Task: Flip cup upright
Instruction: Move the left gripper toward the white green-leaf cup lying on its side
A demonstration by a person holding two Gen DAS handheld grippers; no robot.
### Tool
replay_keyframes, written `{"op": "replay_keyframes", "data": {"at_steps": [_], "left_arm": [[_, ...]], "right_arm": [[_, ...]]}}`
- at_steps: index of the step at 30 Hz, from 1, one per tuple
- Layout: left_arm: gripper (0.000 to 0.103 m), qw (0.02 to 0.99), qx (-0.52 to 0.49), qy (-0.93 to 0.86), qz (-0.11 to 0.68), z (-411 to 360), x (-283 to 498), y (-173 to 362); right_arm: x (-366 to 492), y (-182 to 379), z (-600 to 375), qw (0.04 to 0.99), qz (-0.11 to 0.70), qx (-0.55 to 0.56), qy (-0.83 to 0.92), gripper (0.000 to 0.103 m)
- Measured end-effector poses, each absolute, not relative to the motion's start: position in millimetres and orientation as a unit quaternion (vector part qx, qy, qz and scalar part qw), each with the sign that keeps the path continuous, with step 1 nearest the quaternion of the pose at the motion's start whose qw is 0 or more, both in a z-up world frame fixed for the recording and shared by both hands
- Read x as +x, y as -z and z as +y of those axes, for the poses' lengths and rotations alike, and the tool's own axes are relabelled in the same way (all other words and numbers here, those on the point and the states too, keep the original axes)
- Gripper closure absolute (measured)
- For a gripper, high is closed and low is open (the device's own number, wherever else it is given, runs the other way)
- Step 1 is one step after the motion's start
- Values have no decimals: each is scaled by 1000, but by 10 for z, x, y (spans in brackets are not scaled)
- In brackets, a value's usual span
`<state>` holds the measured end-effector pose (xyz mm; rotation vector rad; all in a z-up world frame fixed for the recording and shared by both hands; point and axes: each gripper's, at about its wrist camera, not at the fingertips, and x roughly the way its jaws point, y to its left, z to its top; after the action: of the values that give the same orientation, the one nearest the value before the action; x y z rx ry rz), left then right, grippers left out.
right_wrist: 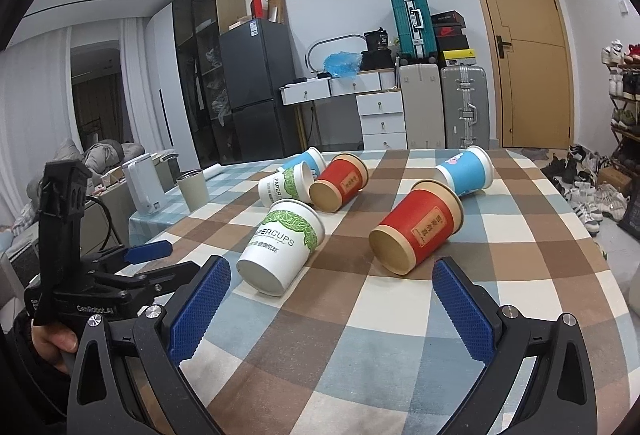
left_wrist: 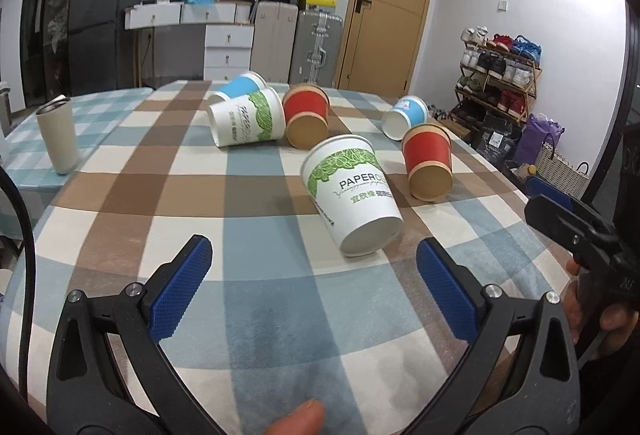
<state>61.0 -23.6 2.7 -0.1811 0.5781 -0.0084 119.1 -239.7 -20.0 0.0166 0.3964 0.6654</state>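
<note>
Several paper cups lie on their sides on the checked tablecloth (left_wrist: 256, 299). The nearest white-and-green cup (left_wrist: 352, 195) lies with its base toward me; it also shows in the right wrist view (right_wrist: 280, 247). A red cup (left_wrist: 428, 163) lies to its right and shows in the right wrist view (right_wrist: 416, 231). Farther back lie another white-green cup (left_wrist: 248, 119), a red cup (left_wrist: 306, 119) and two blue cups (left_wrist: 240, 87) (left_wrist: 404, 117). My left gripper (left_wrist: 314, 285) is open and empty, short of the white-green cup. My right gripper (right_wrist: 332, 303) is open and empty, short of the near red cup.
A beige tumbler (left_wrist: 58, 137) stands upright at the table's left side. A white kettle (right_wrist: 144, 187) stands beyond it. The table's right edge (left_wrist: 532, 203) drops to a floor with bags and a shoe rack (left_wrist: 500, 75). Suitcases and drawers stand behind the table.
</note>
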Motion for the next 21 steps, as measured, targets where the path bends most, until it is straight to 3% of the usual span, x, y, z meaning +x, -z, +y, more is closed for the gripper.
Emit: {"op": "replay_keyframes", "data": {"at_steps": [15, 21], "left_arm": [[2, 935, -94, 4, 343, -500, 1289, 41], [9, 926, -103, 6, 363, -534, 1525, 90]], "right_arm": [[1237, 191, -2435, 930, 197, 19, -311, 0], [1228, 186, -2442, 929, 197, 20, -311, 0]]}}
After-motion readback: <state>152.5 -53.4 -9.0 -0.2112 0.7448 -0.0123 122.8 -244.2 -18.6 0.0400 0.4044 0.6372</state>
